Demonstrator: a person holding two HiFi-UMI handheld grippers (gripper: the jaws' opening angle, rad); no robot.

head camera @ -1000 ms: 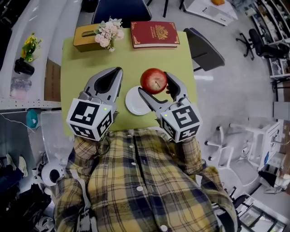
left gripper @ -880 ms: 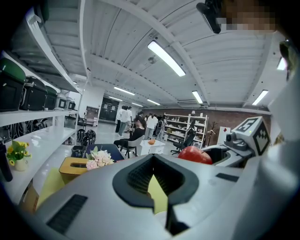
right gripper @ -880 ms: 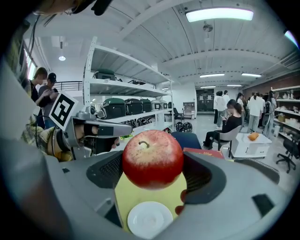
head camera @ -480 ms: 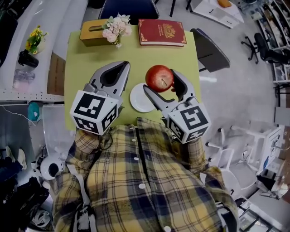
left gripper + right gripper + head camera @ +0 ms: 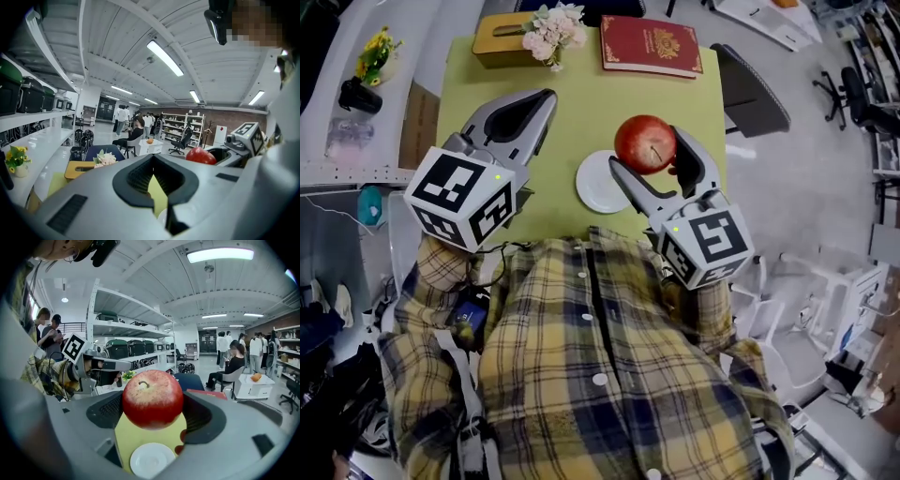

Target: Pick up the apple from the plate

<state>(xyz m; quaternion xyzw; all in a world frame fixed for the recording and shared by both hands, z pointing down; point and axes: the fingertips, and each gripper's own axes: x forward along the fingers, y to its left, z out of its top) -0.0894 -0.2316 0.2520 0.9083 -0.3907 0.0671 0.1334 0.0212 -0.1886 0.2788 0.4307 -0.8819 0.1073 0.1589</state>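
Against the half-second-earlier picture, the grey left gripper (image 5: 546, 98) with its marker cube had swung outward to the person's left, leaving a wider band of yellow-green counter (image 5: 572, 103) between it and the small round white plate (image 5: 598, 183). The grey right gripper (image 5: 645, 152) still carried the shiny red apple (image 5: 645, 143) and sat a touch further right of the plate. The head camera had itself shifted, so any added lift could not be judged with confidence. The right gripper's jaws were clamped on the apple's two flanks, holding it in the air above the counter and clear of the plate. In the right gripper view, bare counter showed between the apple (image 5: 152, 399) and the plate (image 5: 151, 459) below it. The apple was nearly round, with no real long side. Its stem-to-base axis stood close to upright, stem dimple on top and facing the head camera, tipped slightly back toward the right gripper's (image 5: 152, 404) own camera. The left gripper's jaws were closed tip to tip on nothing, as the left gripper view (image 5: 153, 159) showed, with the apple (image 5: 200, 154) off to its right. At the counter's far edge lay a dark red hardback book (image 5: 652, 45), a tan wooden tissue box (image 5: 499, 42) and a pale pink flower bunch (image 5: 555, 23).
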